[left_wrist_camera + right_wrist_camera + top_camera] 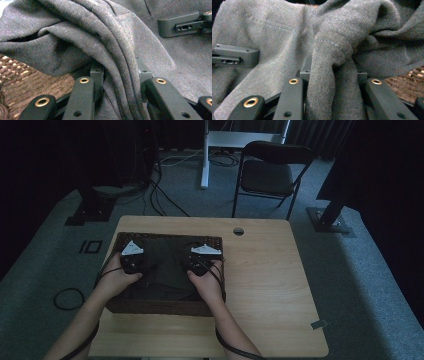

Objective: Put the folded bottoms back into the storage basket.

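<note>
Left gripper [120,72], right gripper [334,72] clamp grey cloth [167,262] (inside wicker basket [165,307]).

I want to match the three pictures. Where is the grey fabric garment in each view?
High view: grey fabric garment lies in the dark woven basket, mid-left.
Left gripper view: a fold runs from top left down to bottom centre.
Right gripper view: a bunched fold, centre.
Shared landmark: the basket weave.

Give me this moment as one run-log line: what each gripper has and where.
left gripper: shut on grey garment | right gripper: shut on grey garment | place: over wicker basket on wooden table
</note>
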A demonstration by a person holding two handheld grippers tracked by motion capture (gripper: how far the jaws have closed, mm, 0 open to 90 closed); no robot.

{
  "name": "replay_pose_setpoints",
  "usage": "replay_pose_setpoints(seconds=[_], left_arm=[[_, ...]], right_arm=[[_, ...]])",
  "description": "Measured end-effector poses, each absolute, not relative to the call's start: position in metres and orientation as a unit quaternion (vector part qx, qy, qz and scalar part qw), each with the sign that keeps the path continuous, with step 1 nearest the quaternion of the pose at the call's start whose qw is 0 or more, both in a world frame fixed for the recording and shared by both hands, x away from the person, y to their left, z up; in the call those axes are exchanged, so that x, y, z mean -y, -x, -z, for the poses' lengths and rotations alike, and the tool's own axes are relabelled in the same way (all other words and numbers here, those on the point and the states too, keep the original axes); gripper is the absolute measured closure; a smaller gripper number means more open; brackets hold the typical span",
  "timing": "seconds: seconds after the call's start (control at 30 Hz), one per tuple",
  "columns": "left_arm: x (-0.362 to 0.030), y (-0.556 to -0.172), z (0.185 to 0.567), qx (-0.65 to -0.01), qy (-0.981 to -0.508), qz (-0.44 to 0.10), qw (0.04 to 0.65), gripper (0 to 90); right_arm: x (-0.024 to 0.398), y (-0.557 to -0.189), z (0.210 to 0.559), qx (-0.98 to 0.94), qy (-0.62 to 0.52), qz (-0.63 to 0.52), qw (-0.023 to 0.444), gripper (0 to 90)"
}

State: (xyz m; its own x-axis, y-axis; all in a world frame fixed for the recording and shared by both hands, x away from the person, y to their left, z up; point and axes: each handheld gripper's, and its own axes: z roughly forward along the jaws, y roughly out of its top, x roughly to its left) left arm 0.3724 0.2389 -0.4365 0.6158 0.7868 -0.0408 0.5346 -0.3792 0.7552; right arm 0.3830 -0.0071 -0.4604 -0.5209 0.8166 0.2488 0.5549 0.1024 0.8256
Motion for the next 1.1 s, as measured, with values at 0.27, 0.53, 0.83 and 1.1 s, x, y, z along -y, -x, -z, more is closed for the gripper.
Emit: replay_pose_setpoints(seconds=[0.27, 0.53, 0.83, 1.1], left_arm=[[-0.237, -0.380, 0.454, -0.414, -0.814, -0.162, 0.374, 68.9], [-0.234, -0.384, 0.467, -0.413, -0.822, -0.164, 0.356, 68.7], [-0.231, -0.390, 0.478, -0.421, -0.825, -0.153, 0.343, 68.5], [-0.231, -0.390, 0.484, -0.424, -0.826, -0.147, 0.341, 68.2]], right_arm=[[0.004, -0.392, 0.475, -0.739, -0.484, -0.452, 0.125, 64.5], [-0.002, -0.399, 0.487, -0.762, -0.481, -0.415, 0.122, 63.9], [-0.007, -0.407, 0.495, -0.776, -0.495, -0.374, 0.115, 63.1], [-0.006, -0.410, 0.505, -0.780, -0.502, -0.358, 0.110, 61.9]])
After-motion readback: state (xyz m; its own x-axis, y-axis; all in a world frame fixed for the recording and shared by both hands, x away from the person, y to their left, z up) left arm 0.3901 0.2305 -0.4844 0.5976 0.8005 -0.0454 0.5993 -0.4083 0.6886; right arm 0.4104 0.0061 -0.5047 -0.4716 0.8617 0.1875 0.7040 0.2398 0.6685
